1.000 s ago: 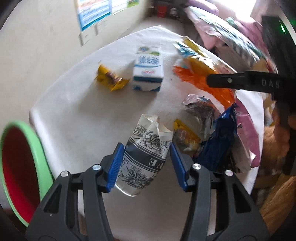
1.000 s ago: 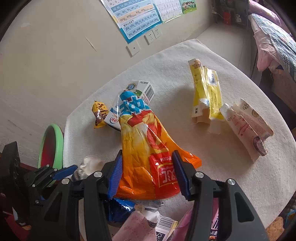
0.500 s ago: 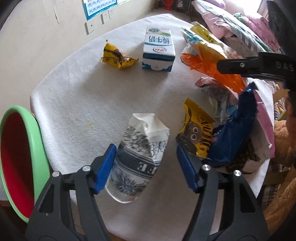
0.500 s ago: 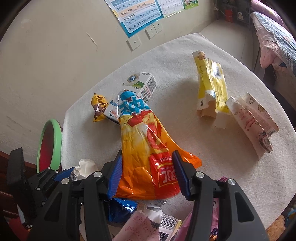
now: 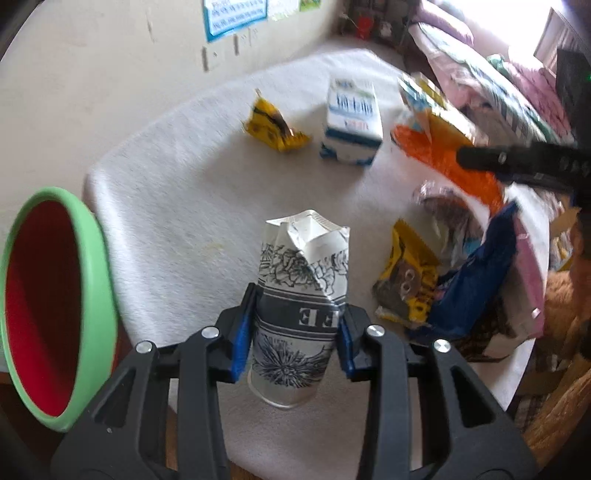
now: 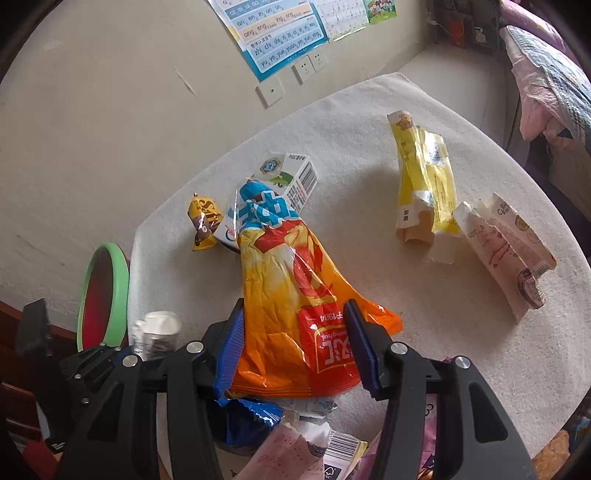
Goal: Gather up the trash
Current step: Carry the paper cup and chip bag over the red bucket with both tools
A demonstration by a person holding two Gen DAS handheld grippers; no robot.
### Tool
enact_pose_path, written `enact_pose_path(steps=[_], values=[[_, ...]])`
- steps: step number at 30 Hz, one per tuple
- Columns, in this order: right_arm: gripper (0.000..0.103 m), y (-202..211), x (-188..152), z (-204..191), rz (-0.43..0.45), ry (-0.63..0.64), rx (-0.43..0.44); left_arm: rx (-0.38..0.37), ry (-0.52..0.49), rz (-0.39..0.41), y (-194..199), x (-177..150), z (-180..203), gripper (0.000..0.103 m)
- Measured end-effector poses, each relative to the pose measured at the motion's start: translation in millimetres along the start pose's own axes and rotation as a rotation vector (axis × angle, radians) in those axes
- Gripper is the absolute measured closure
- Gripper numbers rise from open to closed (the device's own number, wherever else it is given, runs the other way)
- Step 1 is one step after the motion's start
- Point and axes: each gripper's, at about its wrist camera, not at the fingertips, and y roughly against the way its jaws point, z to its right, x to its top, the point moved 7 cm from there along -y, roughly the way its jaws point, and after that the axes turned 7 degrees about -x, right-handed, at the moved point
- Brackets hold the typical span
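A round table [image 6: 461, 325] under a pale cloth stands against a cream wall with a poster [image 6: 280, 33] and sockets; bedding is piled at the far right. A green-rimmed red bin [image 5: 55, 306] sits just off the table's left edge.

Half a second ago the left gripper [image 5: 293, 334] stood wide around the crushed paper cup [image 5: 301, 302], clear of it on both sides. Its jaws have just been closing, and now the blue pads press the cup's printed band from left and right, so the cup is clenched between them near the table's near edge. The left view is blurred, so how firm the bite is cannot be told. This looks like the grasp that precedes carrying the cup left to the bin.

The right gripper [image 6: 295, 347] is unchanged from the earlier views: its jaws stand on either side of the orange chip bag [image 6: 295, 295], which runs away from them across the table. Whether the pads actually pinch the bag cannot be told.

Not yet collected: a milk carton [image 5: 351, 122] and a small yellow wrapper [image 5: 273, 125] at the far side, a long yellow wrapper [image 6: 424, 181] and a pink one [image 6: 506, 251] at the right, and a heap of wrappers [image 5: 461, 280] near the right gripper.
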Motion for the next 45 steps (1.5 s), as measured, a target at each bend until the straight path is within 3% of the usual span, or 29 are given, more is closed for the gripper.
enact_pose_path(steps=[7,13,19,22,31,45], values=[[0.052,21,6,-3,0.066,0.001,0.013,0.021,0.031,0.125,46,19,0,0.067],[0.052,41,0,-1,0.131,0.022,-0.039,0.013,0.06,0.202,71,33,8,0.067],[0.052,44,-5,-6,0.129,0.036,-0.094,0.034,0.116,0.224,80,22,-21,0.067],[0.052,56,-5,-25,0.16,0.068,-0.097,0.054,0.18,0.216,81,11,-45,0.067],[0.052,64,-7,-93,0.156,0.077,0.032,0.115,0.309,0.234,96,-16,-107,0.067],[0.052,31,-5,-218,0.081,0.219,0.149,0.182,0.43,0.298,120,-34,-180,0.067]])
